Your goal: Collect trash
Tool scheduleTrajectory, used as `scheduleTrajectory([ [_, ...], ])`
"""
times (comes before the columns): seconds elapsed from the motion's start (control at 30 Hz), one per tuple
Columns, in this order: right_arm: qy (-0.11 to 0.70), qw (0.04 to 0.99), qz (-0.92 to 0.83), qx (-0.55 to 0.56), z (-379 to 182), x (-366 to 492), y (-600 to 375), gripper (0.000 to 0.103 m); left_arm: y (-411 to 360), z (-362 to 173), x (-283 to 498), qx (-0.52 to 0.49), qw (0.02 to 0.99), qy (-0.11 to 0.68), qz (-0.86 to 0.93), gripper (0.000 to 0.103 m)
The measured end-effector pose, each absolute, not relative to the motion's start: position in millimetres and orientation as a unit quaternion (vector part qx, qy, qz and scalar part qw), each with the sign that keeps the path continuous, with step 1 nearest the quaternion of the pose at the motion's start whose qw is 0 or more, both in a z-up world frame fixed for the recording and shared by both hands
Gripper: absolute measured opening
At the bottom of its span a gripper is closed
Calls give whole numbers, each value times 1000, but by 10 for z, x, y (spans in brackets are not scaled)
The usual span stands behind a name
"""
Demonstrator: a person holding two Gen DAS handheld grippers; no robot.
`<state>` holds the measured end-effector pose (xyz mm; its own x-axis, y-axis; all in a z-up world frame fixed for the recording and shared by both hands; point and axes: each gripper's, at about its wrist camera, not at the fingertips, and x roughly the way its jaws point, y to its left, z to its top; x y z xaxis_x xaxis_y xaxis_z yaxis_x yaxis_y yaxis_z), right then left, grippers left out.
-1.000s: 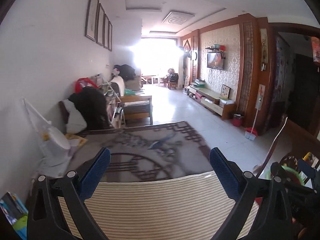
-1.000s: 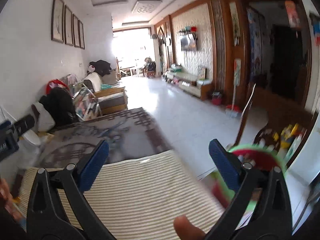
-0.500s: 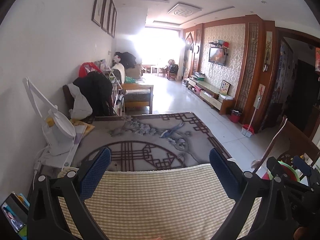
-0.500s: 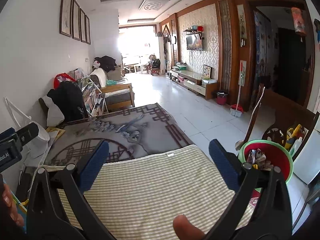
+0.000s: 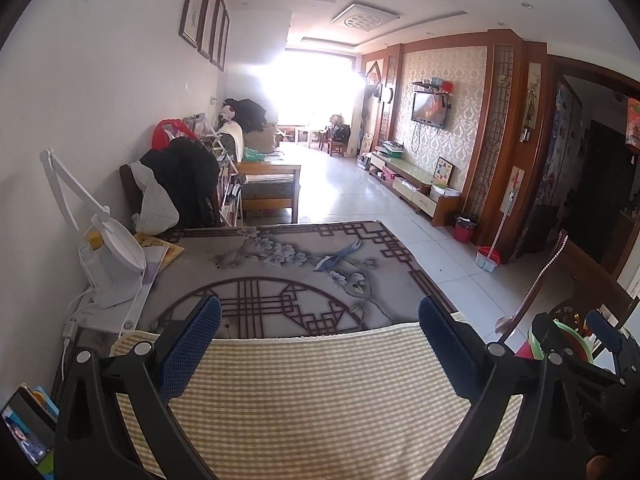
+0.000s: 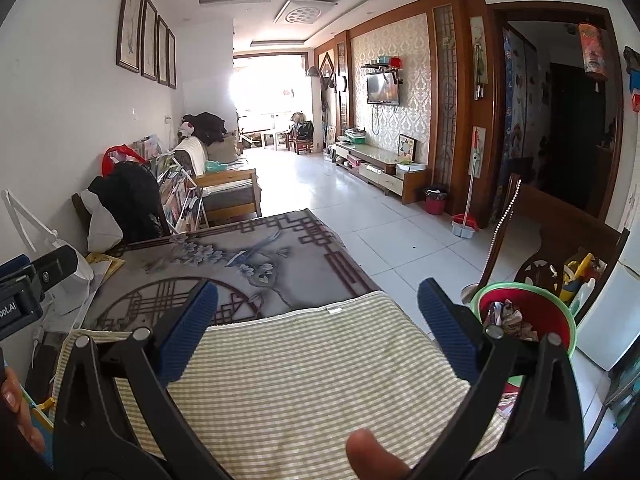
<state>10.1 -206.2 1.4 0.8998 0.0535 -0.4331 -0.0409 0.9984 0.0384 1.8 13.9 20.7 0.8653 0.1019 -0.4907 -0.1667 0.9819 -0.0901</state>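
A red bin with a green rim (image 6: 532, 316) stands off the table's right edge and holds crumpled trash (image 6: 506, 318). Part of it shows in the left wrist view (image 5: 568, 340). My right gripper (image 6: 318, 326) is open and empty above a checked cloth (image 6: 304, 384) on the table, left of the bin. My left gripper (image 5: 320, 344) is open and empty above the same cloth (image 5: 320, 396). The right gripper also shows at the right of the left wrist view (image 5: 576, 332). No loose trash shows on the cloth.
A patterned grey table cover (image 5: 288, 272) lies beyond the cloth. A white desk lamp (image 5: 108, 256) and papers stand at the left by the wall. A phone (image 5: 28, 432) lies at the near left. A wooden chair (image 6: 560, 248) stands right of the bin.
Both grippers have tilted down and steadied, so more of the table and cloth shows. The bin is sharp in the right wrist view. Both stay open and empty.
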Motion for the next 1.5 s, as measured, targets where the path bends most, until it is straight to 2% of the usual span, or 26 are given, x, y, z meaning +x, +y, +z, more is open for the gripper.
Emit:
scheduleTrajectory([
  [1.5,251,967,35,0,-147,211,-2053,98,131,100,137,-56,959,274,55,95],
])
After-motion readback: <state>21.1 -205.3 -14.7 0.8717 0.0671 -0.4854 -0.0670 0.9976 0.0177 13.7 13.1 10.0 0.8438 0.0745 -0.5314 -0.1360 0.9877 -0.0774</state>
